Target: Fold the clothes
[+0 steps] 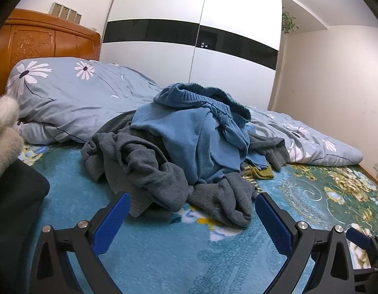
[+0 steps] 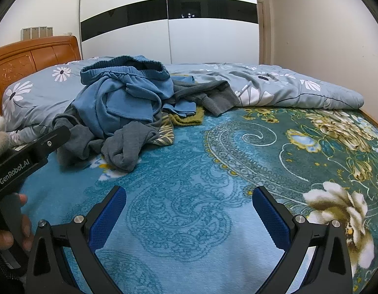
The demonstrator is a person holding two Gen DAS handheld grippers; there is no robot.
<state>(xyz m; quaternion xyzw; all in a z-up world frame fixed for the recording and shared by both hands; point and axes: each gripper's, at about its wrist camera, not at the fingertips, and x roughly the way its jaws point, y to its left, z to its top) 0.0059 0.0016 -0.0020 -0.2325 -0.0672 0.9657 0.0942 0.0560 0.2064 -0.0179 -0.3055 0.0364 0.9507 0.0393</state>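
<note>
A heap of clothes lies on the bed: a blue garment with a ribbed waistband on top, a grey sweatshirt under and around it, and an olive-green piece at its right edge. The heap also shows in the right wrist view, upper left. My left gripper is open and empty, its blue pads either side of the grey cuff at the heap's near edge. My right gripper is open and empty over bare blanket, to the right of the heap.
The bed is covered by a teal floral blanket. A blue-grey flowered duvet is bunched behind the heap. A wooden headboard stands at left, a white wardrobe behind. The left gripper's body shows at the right view's left edge.
</note>
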